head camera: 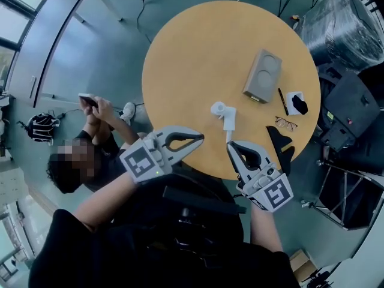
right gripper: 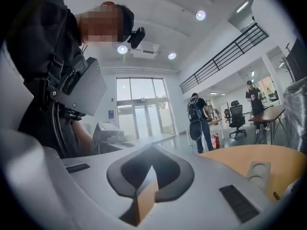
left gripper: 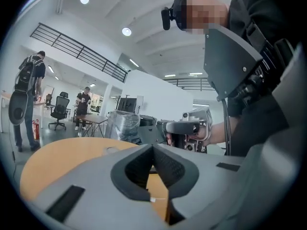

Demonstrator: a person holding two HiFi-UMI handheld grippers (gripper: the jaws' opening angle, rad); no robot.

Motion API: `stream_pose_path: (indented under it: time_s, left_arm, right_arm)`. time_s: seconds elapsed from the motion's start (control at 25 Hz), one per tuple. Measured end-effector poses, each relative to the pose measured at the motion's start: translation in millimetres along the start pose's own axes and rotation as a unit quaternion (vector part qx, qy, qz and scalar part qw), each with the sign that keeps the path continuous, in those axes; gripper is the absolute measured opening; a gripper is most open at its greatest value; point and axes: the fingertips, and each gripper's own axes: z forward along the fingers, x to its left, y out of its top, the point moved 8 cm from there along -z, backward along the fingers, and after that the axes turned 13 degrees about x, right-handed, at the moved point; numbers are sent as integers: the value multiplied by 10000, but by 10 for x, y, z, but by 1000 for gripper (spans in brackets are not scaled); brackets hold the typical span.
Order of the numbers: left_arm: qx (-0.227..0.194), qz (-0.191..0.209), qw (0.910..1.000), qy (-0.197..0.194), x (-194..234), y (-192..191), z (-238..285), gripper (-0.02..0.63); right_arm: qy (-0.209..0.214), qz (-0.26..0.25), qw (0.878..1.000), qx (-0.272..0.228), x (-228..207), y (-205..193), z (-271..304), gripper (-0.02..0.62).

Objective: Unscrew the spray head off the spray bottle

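A white spray bottle (head camera: 225, 116) lies mid-frame on the round desk (head camera: 192, 59), its long axis roughly vertical and its head uppermost. Directly below, the right gripper (head camera: 231, 147) is nearer; the left gripper (head camera: 199, 139) is lower left. Both are pressed together and empty.

Black short-sleeved top (head camera: 78, 251), grey chest box (left gripper: 230, 61)

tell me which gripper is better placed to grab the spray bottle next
Right, probably: the right gripper sits just short of the near end of the white spray bottle; the left gripper is off to its side. Both shut, empty.
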Motion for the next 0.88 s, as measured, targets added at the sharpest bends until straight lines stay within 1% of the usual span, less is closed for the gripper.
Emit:
stream_pose_path:
  time_s: [0.12, 0.2, 0.28, 0.4, 0.56, 0.72, 0.76, 0.88]
  left_arm:
    - [22, 90, 9999, 67, -87, 80, 18, 6]
    - [34, 53, 10000, 76, -125, 106, 23, 6]
    - [0, -20, 10000, 51, -164, 126, 16, 6]
    - [-54, 25, 10000, -42, -267, 168, -6, 6]
    - [-53, 230, 9997, -83, -346, 256, -10, 6]
    - [-80, 296, 9995, -37, -346, 293, -60, 6]
    - [-62, 306, 9995, -24, -347, 297, -74, 6]
    - [-82, 250, 9996, -87, -391, 299, -83, 6]
  right_arm:
    - [67, -59, 9999, 63, 22, 35, -49, 18]
    - [71, -38, 9999, 108, 40, 42, -88, 18]
    - [50, -6, 9999, 125, 72, 52, -118, 18]
    - [46, -39, 9999, 95, 153, 75, -158, 18]
    - [43, -177, 9998, 16, 206, 161, -220, 18]
    - [51, -445, 9988, 207, 327, 191, -222, 18]
    - [79, -437, 9989, 182, 347, 198, -218, 18]
    - [179, -263, 9994, -127, 355, 225, -230, 18]
